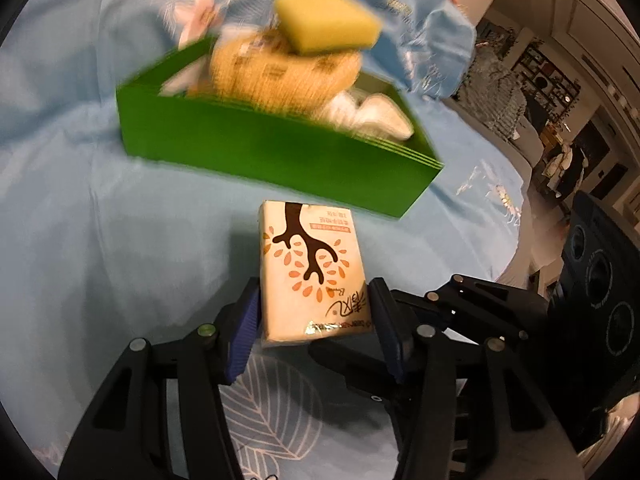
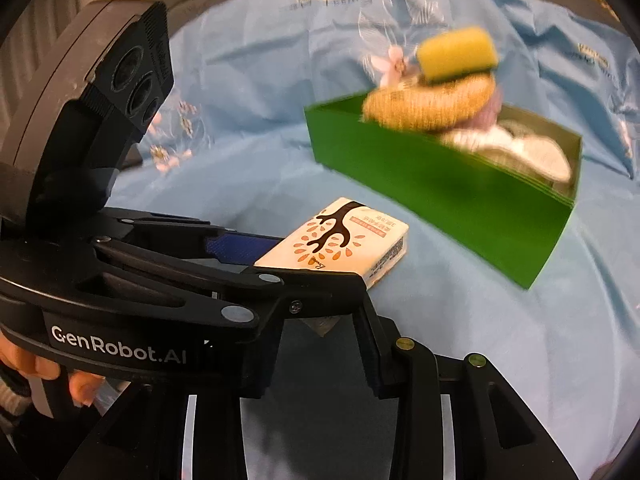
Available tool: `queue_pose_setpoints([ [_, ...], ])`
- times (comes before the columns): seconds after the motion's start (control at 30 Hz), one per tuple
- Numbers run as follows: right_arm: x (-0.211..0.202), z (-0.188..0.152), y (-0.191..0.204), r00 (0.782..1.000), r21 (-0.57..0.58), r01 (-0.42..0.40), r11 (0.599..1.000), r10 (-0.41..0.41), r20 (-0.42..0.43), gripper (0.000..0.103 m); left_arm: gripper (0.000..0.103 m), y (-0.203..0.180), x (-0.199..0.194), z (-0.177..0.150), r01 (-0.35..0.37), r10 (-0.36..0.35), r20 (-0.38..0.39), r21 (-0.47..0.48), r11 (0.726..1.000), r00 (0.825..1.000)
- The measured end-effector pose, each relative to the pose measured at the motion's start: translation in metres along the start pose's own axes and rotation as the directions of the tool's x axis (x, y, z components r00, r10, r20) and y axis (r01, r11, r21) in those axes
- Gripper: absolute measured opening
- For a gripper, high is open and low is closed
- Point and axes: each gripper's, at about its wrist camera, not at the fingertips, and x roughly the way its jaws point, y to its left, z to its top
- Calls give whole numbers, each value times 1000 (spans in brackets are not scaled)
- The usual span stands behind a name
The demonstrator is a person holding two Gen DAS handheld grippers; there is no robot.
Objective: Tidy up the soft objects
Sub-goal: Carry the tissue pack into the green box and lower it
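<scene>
left tool clamped on tissue pack, green box next

near: left tool (image 1: 316, 320) has its blue ribbed pads (image 1: 244, 332) pressed on both sides of the small white tissue pack with the brown tree print (image 1: 312, 268), pack sticking out forward above the light blue cloth-covered surface (image 1: 100, 260). right tool (image 2: 320, 368) sits low beside it, jaws narrow, nothing visible between them. further out: green rectangular cardboard box (image 1: 272, 156) on the cloth, already loaded with a tan knitted pouch (image 1: 280, 68), a yellow sponge block (image 1: 326, 22) on top and a white soft item (image 1: 376, 118) at the right end. read: pick looks done, transfer step is in hand. next move needs the pack carried over the near wall and released into the free gap, without knocking the sponge off.
</scene>
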Motion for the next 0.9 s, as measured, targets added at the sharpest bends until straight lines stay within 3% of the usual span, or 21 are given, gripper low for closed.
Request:
queue_pose_setpoints([
  [0.13, -25, 23, -4, 996, -19, 22, 1000, -20, 84, 37, 52, -16, -18, 28, 0, -4, 71, 48, 999, 997],
  [0.33, -43, 63, -35, 984, -19, 75, 997, -71, 162, 38, 52, -40, -8, 89, -9, -2, 99, 114, 993, 995],
  [0.5, -40, 93, -74, 985, 31, 83, 996, -87, 147, 38, 51, -51, 21, 129, -30, 21, 76, 115, 993, 997],
  [0.7, -25, 111, -107, 992, 83, 68, 994, -76, 101, 38, 54, -56, 47, 156, -116, 109, 55, 141, 983, 992],
  [0.73, -22, 112, -110, 993, 89, 68, 994, -76, 86, 38, 57, -57, 48, 158, -125, 119, 55, 137, 983, 991],
  [0.83, -15, 113, -115, 995, 91, 91, 992, -95, 38, 38, 77, -56, 46, 158, -162, 153, 73, 126, 979, 985],
  [0.9, -14, 112, -117, 993, 92, 114, 989, -115, 12, 39, 82, -56, 42, 157, -189, 179, 86, 129, 973, 980],
])
